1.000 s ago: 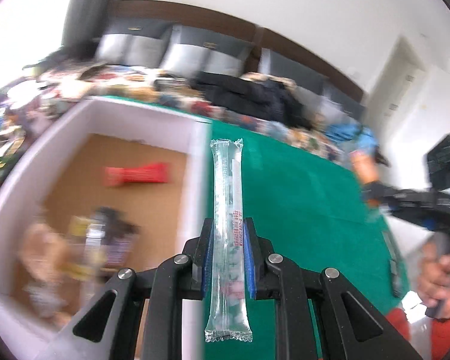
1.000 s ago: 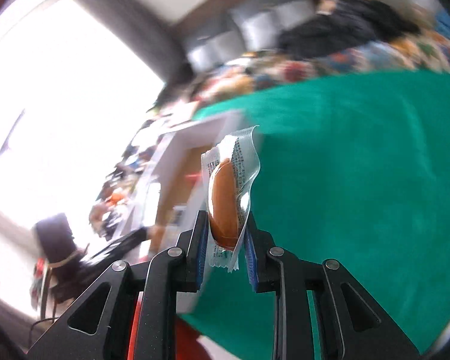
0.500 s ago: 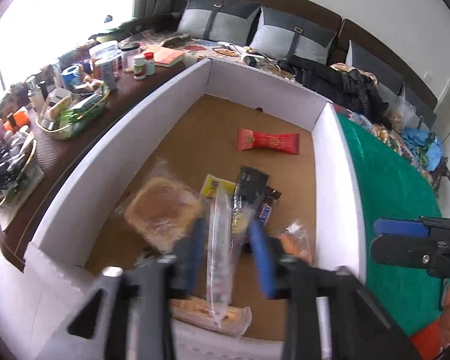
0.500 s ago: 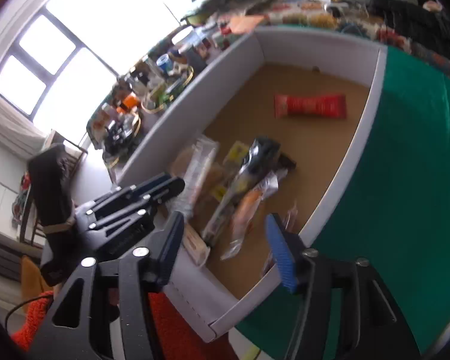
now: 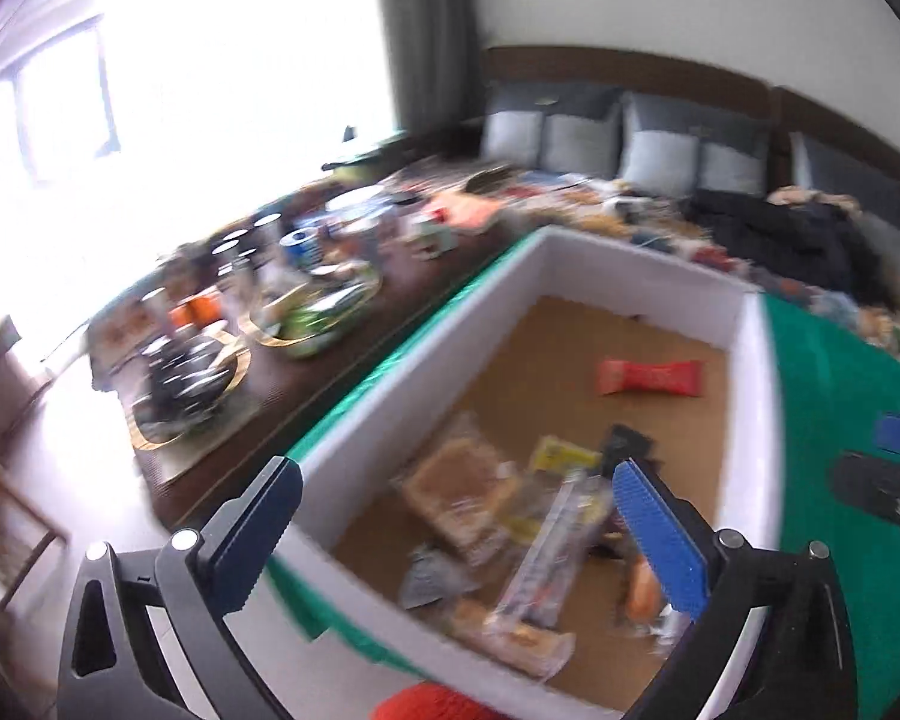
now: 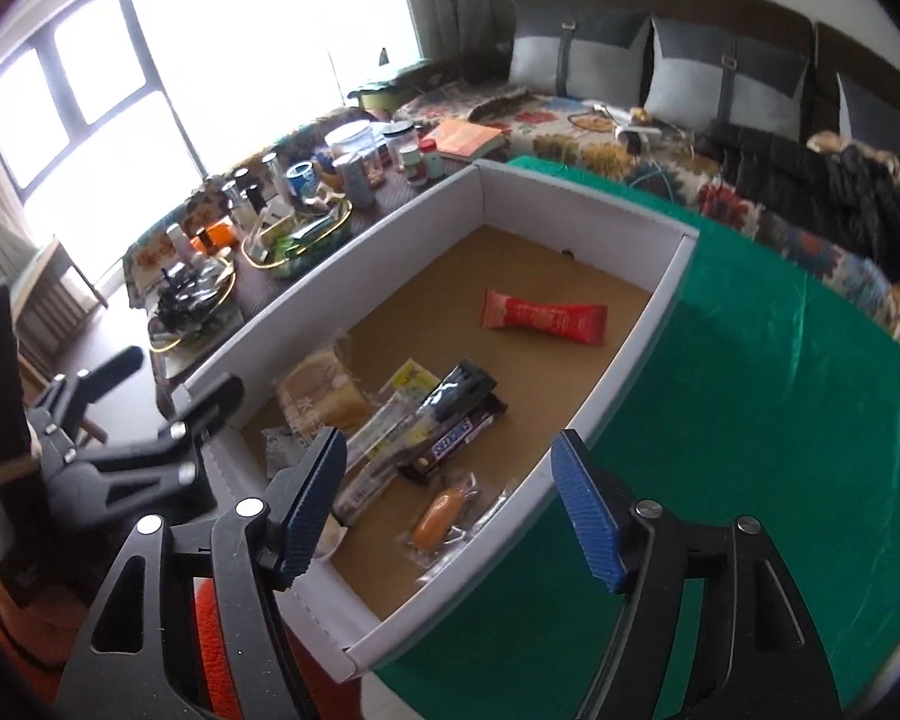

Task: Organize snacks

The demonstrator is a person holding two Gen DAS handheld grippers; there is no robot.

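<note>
- The left gripper hangs above the near end of the white box, its jaws spread wide with nothing between them.
- The right gripper hovers over the box's near right corner, jaws likewise spread and empty.
- All the snacks in view lie on the brown cardboard floor of the box, which sits on the green cloth; no loose snack shows on the cloth in either view.
- Most cluster at the near end: a wrapped sausage closest to the right wall, a clear tube pack lying lengthwise, a dark chocolate bar, a black pack across it, a yellow packet, and a bagged bread slice toward the left wall.
- A red bar lies alone, well apart, nearer the far end.
- Handling, as a judgement: these all look light; the film wrappers are probably slick and crinkly, so a pinch across the body should hold better than one on a loose sealed edge.
- The sausage and bread look soft and would dent under a hard squeeze; the chocolate bar and red bar seem stiffer and suit a grip across the middle.
- The tube pack is long and floppy, so taking it near its centre should keep it from drooping.
- The left view is motion-blurred, so details there are uncertain.
</note>
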